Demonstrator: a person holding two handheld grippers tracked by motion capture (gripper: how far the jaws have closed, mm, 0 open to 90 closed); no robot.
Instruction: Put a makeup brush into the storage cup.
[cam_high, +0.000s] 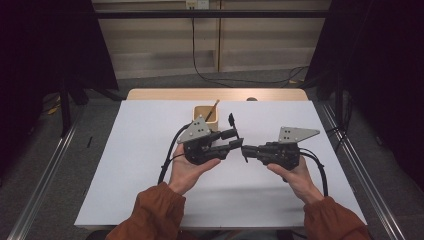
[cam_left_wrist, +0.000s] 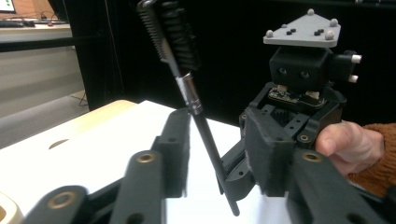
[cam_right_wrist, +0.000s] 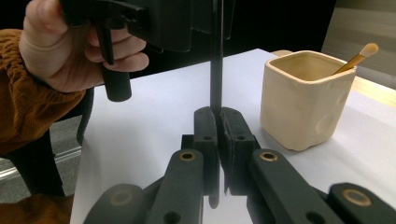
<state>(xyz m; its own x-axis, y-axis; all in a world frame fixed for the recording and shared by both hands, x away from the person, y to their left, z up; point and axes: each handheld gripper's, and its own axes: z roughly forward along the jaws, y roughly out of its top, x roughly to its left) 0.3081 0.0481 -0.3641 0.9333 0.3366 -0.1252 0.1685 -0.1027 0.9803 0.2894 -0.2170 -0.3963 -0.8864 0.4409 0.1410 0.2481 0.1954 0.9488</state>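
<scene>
From the high view, a slim black brush (cam_high: 237, 135) is seen held just in front of the cream cup (cam_high: 206, 115), between the left claw (cam_high: 235, 139) and the right claw (cam_high: 246, 150), above the white desk (cam_high: 140, 165). In the left gripper view, the brush (cam_left_wrist: 187, 79) is shown as a thin black stick with a metal collar and a ribbed, comb-like head at the top, tilted; the left claw (cam_left_wrist: 219, 154) is spread wide, its jaws standing on either side of the stick without pressing it. In the right gripper view, the right claw (cam_right_wrist: 218, 128) is clamped tight on the lower shaft of the brush (cam_right_wrist: 215, 70), which rises upright, with the cup (cam_right_wrist: 303, 100) to its right and a gold-handled brush (cam_right_wrist: 357, 58) leaning inside. The hand-over is judged best done if the left jaws are closed squarely on the shaft before the right grip is loosened, and the stick is kept upright for lowering into the cup.
</scene>
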